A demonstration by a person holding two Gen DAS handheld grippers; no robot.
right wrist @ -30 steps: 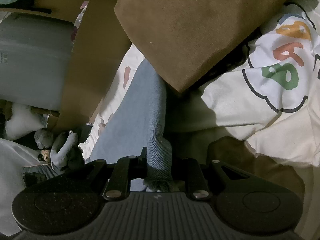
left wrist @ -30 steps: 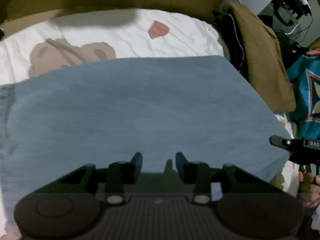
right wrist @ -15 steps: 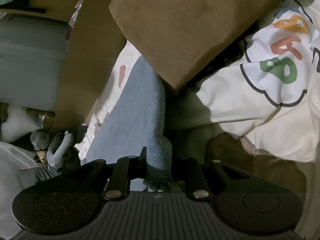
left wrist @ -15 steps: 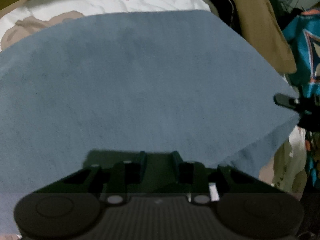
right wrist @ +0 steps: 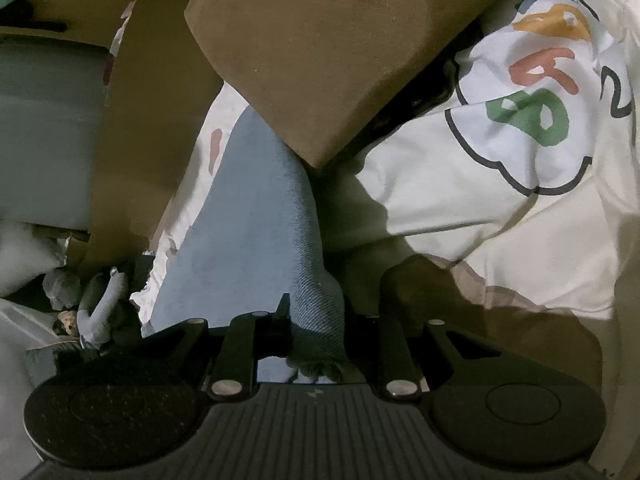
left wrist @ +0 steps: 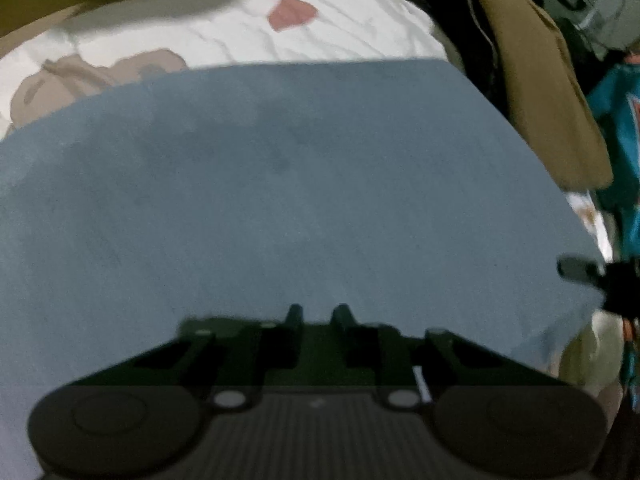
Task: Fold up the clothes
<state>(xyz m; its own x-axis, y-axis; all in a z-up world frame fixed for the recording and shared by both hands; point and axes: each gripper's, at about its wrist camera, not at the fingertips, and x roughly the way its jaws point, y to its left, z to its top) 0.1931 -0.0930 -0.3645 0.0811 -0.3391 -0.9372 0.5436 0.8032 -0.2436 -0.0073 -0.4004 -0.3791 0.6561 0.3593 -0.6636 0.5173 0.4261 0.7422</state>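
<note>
Lower now than a second ago, my left gripper (left wrist: 317, 312) has just been closing its jaws over the near edge of the blue cloth (left wrist: 280, 200); whether its pads already bite I cannot tell. My right gripper (right wrist: 316, 320) is clamped on a bunched corner of the same cloth. I judge the fold only partly done: the cloth lies flat and smooth on the printed bedsheet (left wrist: 240, 28), an even dusty-blue twill panel, beside a brown garment (right wrist: 320, 48), with more folds apparently left.
</note>
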